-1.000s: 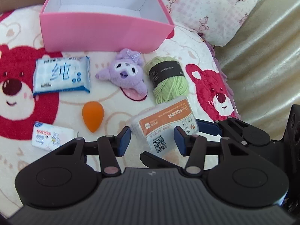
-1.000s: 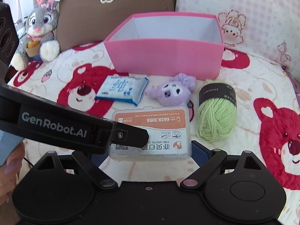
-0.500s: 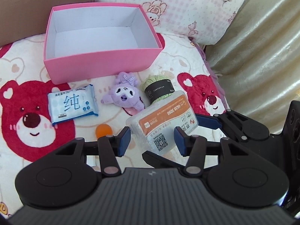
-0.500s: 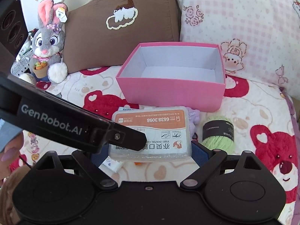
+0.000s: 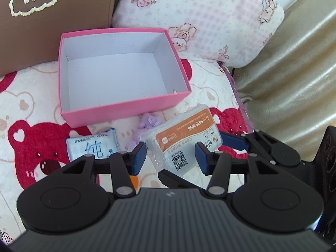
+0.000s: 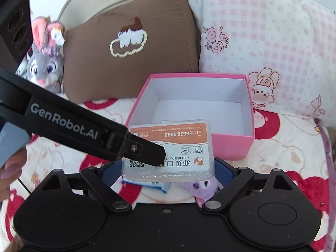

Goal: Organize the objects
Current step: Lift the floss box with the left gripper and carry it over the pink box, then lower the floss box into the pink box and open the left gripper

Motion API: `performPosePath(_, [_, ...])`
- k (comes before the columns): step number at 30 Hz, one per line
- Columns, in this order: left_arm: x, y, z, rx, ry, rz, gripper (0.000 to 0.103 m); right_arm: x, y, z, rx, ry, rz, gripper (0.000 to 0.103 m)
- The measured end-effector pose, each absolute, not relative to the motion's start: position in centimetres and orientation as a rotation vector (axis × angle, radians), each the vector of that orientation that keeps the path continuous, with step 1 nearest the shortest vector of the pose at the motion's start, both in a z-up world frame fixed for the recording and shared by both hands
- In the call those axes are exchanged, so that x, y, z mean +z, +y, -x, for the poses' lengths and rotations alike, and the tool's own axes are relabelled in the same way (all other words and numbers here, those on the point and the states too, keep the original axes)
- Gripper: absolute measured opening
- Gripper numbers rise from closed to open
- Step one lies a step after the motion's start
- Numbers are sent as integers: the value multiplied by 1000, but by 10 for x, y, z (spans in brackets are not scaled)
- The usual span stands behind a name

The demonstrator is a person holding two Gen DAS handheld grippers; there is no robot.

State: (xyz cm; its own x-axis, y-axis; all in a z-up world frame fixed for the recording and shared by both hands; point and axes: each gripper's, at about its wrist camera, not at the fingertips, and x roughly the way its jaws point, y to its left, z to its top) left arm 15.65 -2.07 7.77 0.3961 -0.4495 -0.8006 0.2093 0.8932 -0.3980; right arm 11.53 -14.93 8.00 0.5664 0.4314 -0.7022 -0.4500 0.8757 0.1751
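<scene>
Seen from the left wrist, the left gripper (image 5: 170, 157) tilts steeply down over the bear-print bedspread (image 5: 27, 109). Its blue pads (image 5: 138, 157) stand apart on either side of the clear plastic case (image 5: 182, 140) with the orange label, and I cannot see either one pressing on it; whether they really touch is hard to tell. The case hangs in the air just short of the open pink box (image 5: 124, 107), tilted, its far corner pinched by a blue pad of the right gripper (image 5: 233, 141), which reaches in from the right. Below lie a blue tissue pack (image 5: 92, 147), a purple plush (image 5: 147, 124) and a bit of something orange (image 5: 134, 181).

From the right wrist, the right gripper (image 6: 168, 171) points downward toward the box (image 6: 231, 145) and is clamped on the case (image 6: 170, 149), a blue pad against each short end. The left gripper's black finger (image 6: 145, 151) slants in from the left across the label. A hand (image 6: 10, 168) shows at the left edge. The box's white floor is bare; behind it lean a brown cushion (image 6: 130, 48) and a pink checked pillow (image 6: 273, 42), with a rabbit toy (image 6: 45, 63) beside them.
</scene>
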Motion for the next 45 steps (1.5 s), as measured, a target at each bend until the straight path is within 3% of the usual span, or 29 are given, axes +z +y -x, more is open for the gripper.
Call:
performPosePath(12, [57, -1, -235, -380, 1055, 269, 50, 67, -123, -194, 536, 801, 56, 94])
performPosePath(45, [-77, -16, -397, -323, 1209, 428, 51, -42, -116, -378, 435, 1126, 69, 94])
